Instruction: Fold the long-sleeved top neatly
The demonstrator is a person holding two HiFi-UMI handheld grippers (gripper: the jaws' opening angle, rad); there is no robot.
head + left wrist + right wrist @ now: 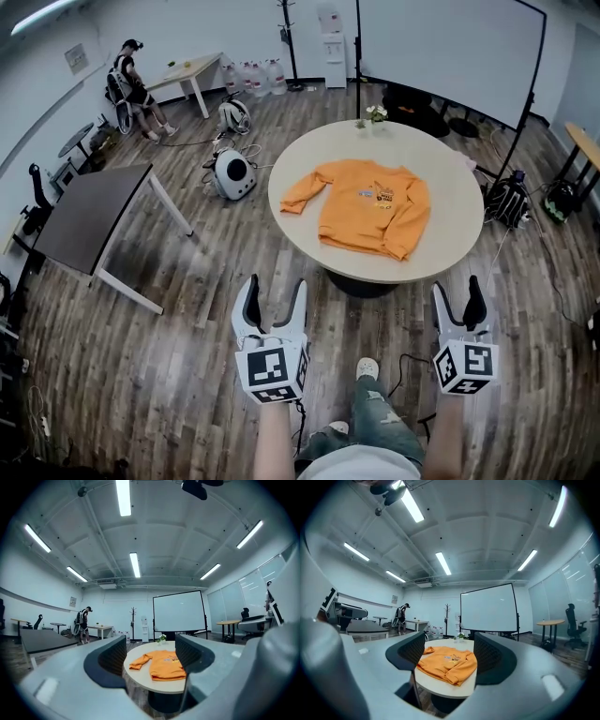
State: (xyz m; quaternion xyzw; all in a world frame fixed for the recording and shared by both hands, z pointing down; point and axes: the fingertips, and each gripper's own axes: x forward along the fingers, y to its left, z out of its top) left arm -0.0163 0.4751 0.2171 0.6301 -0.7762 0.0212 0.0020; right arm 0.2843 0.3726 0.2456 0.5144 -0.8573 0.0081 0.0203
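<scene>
An orange long-sleeved top (367,205) lies face up on a round beige table (441,253), one sleeve spread to the left, the other folded down along its right side. Both gripper views show the orange top (161,664) (449,662) some way ahead between the jaws. My left gripper (273,293) hangs open over the wooden floor, short of the table's near edge. My right gripper (458,294) is open too, just in front of the table rim. Neither holds anything.
A small vase of flowers (375,114) stands at the table's far edge. A dark rectangular table (89,217) is at the left, a white round device (232,175) and cables on the floor beyond. A person (136,89) stands far left. A projection screen (441,52) stands behind.
</scene>
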